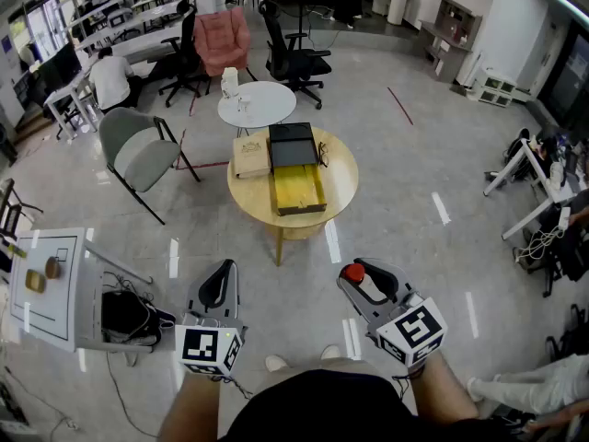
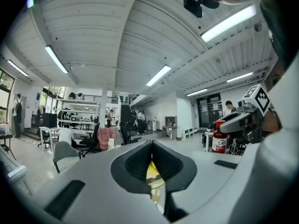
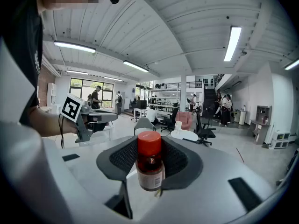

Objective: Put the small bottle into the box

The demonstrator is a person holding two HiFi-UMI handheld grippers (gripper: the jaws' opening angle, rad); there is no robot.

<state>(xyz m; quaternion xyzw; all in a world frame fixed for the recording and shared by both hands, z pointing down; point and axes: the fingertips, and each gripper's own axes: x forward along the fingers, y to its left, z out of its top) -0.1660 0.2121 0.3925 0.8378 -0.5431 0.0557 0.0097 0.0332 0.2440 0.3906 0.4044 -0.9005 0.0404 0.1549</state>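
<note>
The small bottle [image 3: 150, 171], brown with a red cap and a white label, stands upright between the pads of my right gripper [image 3: 150, 158], which is shut on it. In the head view that bottle [image 1: 354, 273] and right gripper [image 1: 361, 280] sit low and right of centre, well short of the table. The box [image 1: 297, 188] lies open on the round wooden table [image 1: 342, 169], yellow inside, its black lid [image 1: 293, 145] folded back. My left gripper [image 1: 221, 282] hangs level at lower left, jaws together and empty [image 2: 150, 166]. The bottle [image 2: 218, 138] also shows from the left gripper view.
A flat beige box [image 1: 250, 156] lies beside the open box. Behind stand a small white round table [image 1: 256, 105], office chairs and a pink armchair [image 1: 223, 39]. A grey chair [image 1: 138, 151] is at left, a white cart [image 1: 51, 288] beside my left gripper. Bare floor separates me from the wooden table.
</note>
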